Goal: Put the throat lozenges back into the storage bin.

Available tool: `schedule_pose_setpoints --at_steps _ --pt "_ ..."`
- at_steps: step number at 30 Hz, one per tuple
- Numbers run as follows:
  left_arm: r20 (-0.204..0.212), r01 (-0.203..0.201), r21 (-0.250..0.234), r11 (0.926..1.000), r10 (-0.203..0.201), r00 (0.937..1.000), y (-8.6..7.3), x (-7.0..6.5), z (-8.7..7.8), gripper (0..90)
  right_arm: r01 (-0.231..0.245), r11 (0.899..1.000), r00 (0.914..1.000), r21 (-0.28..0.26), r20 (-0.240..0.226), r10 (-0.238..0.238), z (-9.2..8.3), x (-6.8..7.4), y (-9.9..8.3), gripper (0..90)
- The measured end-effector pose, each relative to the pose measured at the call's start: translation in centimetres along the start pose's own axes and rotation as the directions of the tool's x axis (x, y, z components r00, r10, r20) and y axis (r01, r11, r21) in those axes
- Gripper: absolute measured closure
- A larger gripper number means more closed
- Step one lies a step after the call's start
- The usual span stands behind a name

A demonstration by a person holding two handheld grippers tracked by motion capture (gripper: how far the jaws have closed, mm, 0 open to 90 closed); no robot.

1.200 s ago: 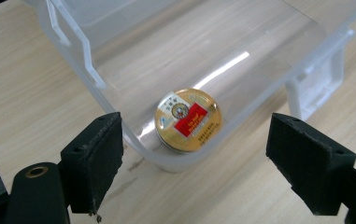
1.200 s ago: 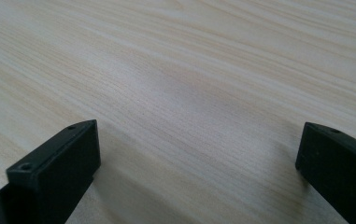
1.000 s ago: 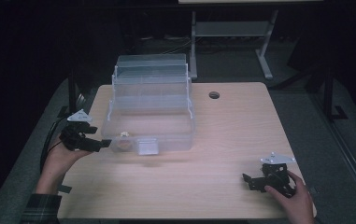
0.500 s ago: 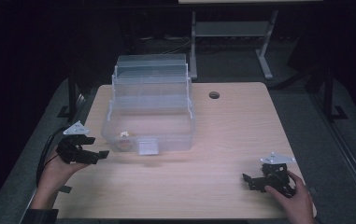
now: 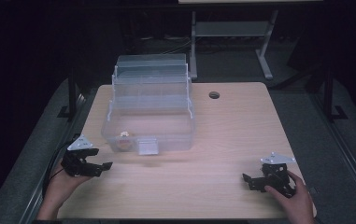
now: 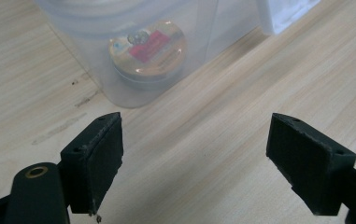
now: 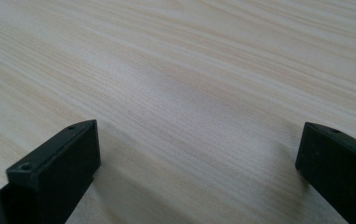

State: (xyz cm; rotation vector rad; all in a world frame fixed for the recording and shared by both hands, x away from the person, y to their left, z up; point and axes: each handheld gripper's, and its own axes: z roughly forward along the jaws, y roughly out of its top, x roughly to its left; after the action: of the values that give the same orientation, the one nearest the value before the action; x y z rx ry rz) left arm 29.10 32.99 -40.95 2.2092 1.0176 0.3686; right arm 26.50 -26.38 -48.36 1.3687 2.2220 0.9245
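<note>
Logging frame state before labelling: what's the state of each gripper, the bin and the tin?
Left gripper: open, fingers empty, low over the table, aimed at the tin.
Right gripper: open, empty, near the table's front right.
Bin: clear, lid up, upright on the table.
Tin: round, closed, flat inside the bin's front-left corner.

Left tongs (image 6: 194, 168) hang just above the pale wooden table (image 6: 241, 93), jaws spread wide with bare wood between them. Ahead sits a small round tin (image 6: 147, 51), red label on its lid, behind the clear plastic box's wall (image 6: 119, 84). Tongs and box stand apart.
</note>
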Motion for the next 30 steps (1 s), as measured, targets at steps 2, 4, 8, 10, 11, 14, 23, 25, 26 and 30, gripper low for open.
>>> schedule_pose_setpoints --at_steps 2,4,8,10,11,14,23,25,26,30 --pt "0.0 0.0 0.003 1.0 0.0 1.0 -0.2 -0.1 0.1 18.0 0.0 1.0 1.0 0.0 0.0 0.0 0.0 0.0 0.0 0.0" --pt "0.0 -0.008 -0.002 1.0 0.008 1.0 -0.7 -0.2 0.5 18.0 0.0 1.0 1.0 0.0 0.0 0.0 0.0 0.0 0.0 0.0" --pt "0.001 -0.016 0.003 0.9999 0.016 0.9999 -1.1 -0.5 0.9 17.9 0.0 1.0 1.0 0.0 0.0 0.0 0.0 0.0 0.0 0.0" --pt "0.0 -0.025 -0.003 0.9997 0.025 0.9997 -1.5 -0.8 1.3 17.8 0.0 1.0 1.0 0.0 0.0 0.0 0.0 0.0 0.0 0.0" --pt "0.0 -0.025 -0.003 0.9997 0.025 0.9997 -1.5 -0.8 1.3 17.7 0.0 1.0 1.0 0.0 0.0 0.0 0.0 0.0 0.0 0.0" --pt "0.001 -0.036 -0.007 0.9993 0.036 0.9993 -2.1 -1.3 2.1 17.3 0.0 1.0 1.0 0.0 0.0 0.0 0.0 0.0 0.0 0.0" --pt "0.014 -0.047 0.039 0.9981 0.046 0.9988 -3.2 -1.8 3.2 16.4 0.0 1.0 1.0 0.0 0.0 0.0 0.0 0.0 0.0 0.0" --pt "0.012 -0.045 0.043 0.998 0.045 0.9989 -3.5 -1.9 3.4 16.4 0.0 1.0 1.0 0.0 0.0 0.0 0.0 0.0 0.0 0.0" --pt "0.01 -0.05 0.053 0.9974 0.049 0.9987 -3.6 -2.0 3.6 16.4 0.0 1.0 1.0 0.0 0.0 0.0 0.0 0.0 0.0 0.0" --pt "0.007 -0.05 0.056 0.9972 0.049 0.9988 -3.9 -2.1 3.9 15.4 0.0 1.0 1.0 0.0 0.0 0.0 0.0 0.0 0.0 0.0"
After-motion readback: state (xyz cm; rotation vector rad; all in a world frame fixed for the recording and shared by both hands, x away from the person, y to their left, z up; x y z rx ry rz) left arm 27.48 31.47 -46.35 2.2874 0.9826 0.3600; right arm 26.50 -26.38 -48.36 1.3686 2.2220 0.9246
